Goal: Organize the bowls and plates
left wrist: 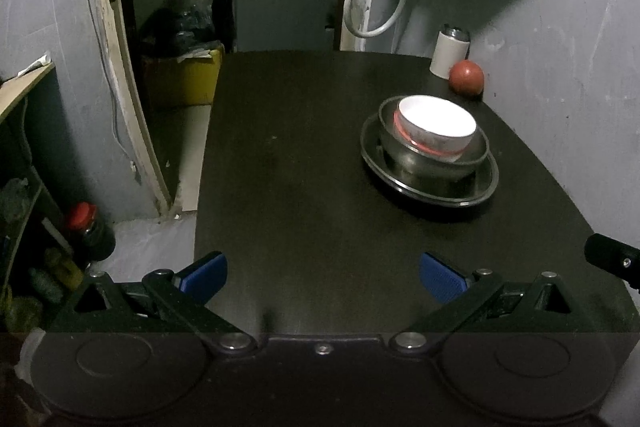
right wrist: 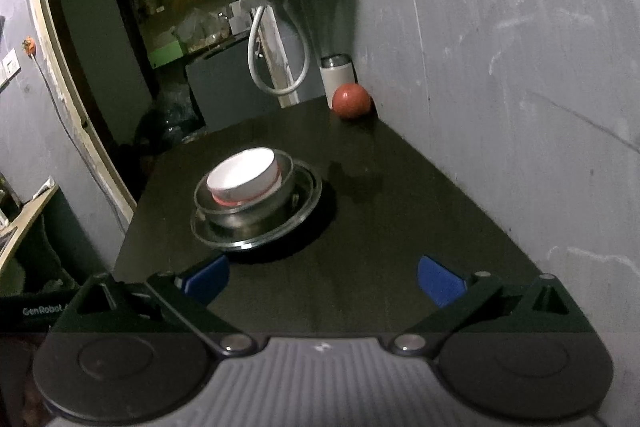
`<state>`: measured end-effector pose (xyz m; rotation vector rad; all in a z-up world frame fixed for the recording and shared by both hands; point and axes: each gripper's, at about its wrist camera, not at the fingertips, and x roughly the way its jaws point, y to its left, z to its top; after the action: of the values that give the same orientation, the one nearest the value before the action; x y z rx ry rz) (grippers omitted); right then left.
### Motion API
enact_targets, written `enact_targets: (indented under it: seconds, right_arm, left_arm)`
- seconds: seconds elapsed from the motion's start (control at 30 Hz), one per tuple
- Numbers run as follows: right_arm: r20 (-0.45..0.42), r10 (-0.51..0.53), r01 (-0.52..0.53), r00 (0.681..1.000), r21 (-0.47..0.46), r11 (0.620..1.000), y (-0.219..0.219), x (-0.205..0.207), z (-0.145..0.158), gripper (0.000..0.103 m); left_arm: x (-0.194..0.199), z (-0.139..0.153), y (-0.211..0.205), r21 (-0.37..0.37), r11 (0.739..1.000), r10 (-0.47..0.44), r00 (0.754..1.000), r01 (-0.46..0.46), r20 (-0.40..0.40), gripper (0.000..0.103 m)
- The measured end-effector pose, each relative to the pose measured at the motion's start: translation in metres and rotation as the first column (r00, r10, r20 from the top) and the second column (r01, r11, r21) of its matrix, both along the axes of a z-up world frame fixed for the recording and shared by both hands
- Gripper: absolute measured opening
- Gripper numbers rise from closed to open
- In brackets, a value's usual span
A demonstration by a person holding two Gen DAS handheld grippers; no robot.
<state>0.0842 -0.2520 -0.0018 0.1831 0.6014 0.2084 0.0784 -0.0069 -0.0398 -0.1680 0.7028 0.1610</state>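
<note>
Both grippers spread wide, holding nothing. White bowl (left wrist: 438, 127) sits in metal bowl (left wrist: 432, 157) on metal plate (left wrist: 430, 183), ahead-right of left gripper (left wrist: 323, 277), ahead-left of right gripper (right wrist: 323, 279). Stack looks done, so back off slow & level. Lots of bare table (left wrist: 288, 155) nearby; wall (right wrist: 520, 107) close on right.
</note>
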Motion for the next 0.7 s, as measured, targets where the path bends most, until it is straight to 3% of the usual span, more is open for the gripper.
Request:
enact_targets:
  seconds: [0.3, 0.7]
  right_arm:
    - [-0.053, 0.019, -0.019, 0.998, -0.013, 1.000, 0.001, -0.006, -0.017, 0.103]
    - [-0.096, 0.038, -0.041, 0.995, -0.026, 0.999, 0.002, -0.007, -0.030, 0.103]
  left_arm:
    - [-0.010, -0.021, -0.002, -0.013, 1.000, -0.003, 0.999, 0.003, -0.036, 0.102]
    - [-0.016, -0.027, -0.007, -0.006, 1.000, -0.014, 0.998, 0.014, -0.054, 0.102]
